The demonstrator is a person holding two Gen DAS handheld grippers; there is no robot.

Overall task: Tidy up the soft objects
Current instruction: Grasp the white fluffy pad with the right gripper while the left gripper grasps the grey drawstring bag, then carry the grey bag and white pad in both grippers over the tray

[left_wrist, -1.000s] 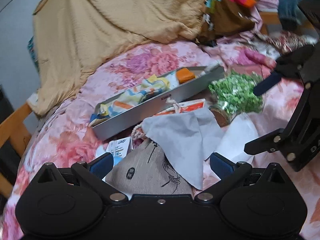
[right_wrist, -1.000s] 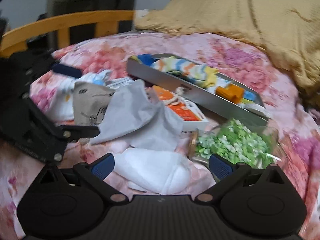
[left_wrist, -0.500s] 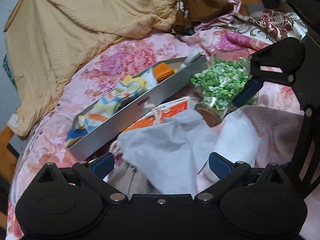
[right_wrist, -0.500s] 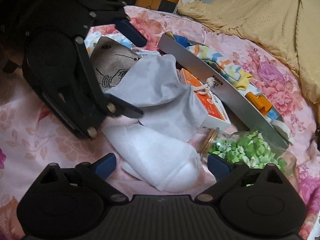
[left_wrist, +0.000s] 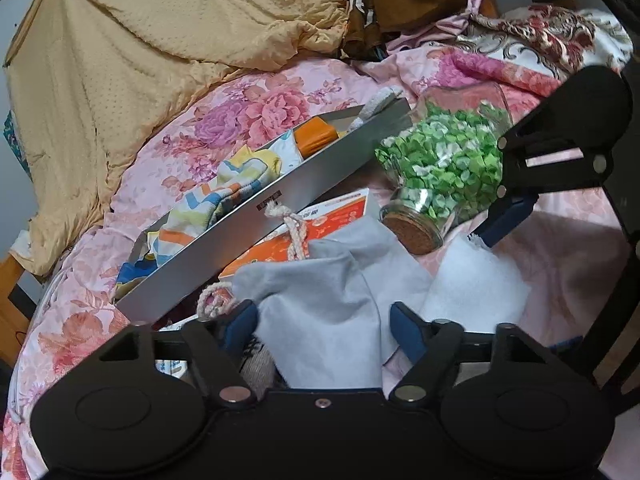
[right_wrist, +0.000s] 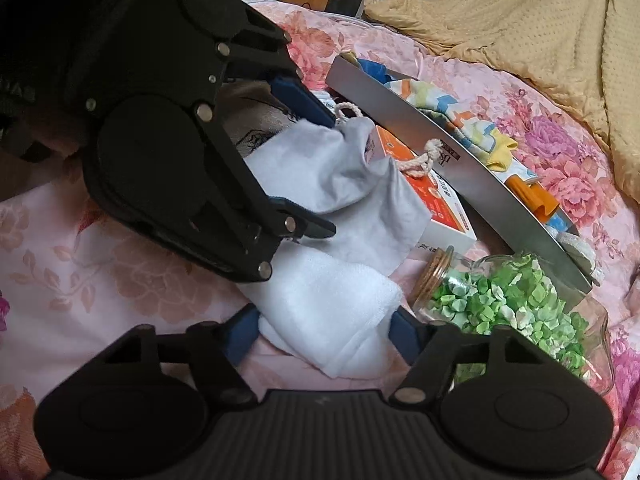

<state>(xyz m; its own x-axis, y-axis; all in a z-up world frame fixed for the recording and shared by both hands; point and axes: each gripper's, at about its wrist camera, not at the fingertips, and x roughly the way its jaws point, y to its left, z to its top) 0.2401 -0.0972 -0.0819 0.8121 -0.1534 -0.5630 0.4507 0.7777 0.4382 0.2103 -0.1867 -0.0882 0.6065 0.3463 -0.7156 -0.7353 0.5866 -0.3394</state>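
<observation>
Socks [left_wrist: 224, 196] are already in the tray [left_wrist: 256, 236], but the grey pouch [left_wrist: 328, 300] and white cloth [right_wrist: 332, 320] still lie on the bed, left tool [left_wrist: 322, 326] closing around the pouch, right tool [right_wrist: 324, 330] around the cloth, with a jar [right_wrist: 500, 304] and box [right_wrist: 436, 204] crowding them.

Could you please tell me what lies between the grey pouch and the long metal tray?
An orange-and-white box lies there, partly under the grey pouch and beside the metal tray wall; the pouch's cord drapes over it. The right wrist view shows this best.
</observation>
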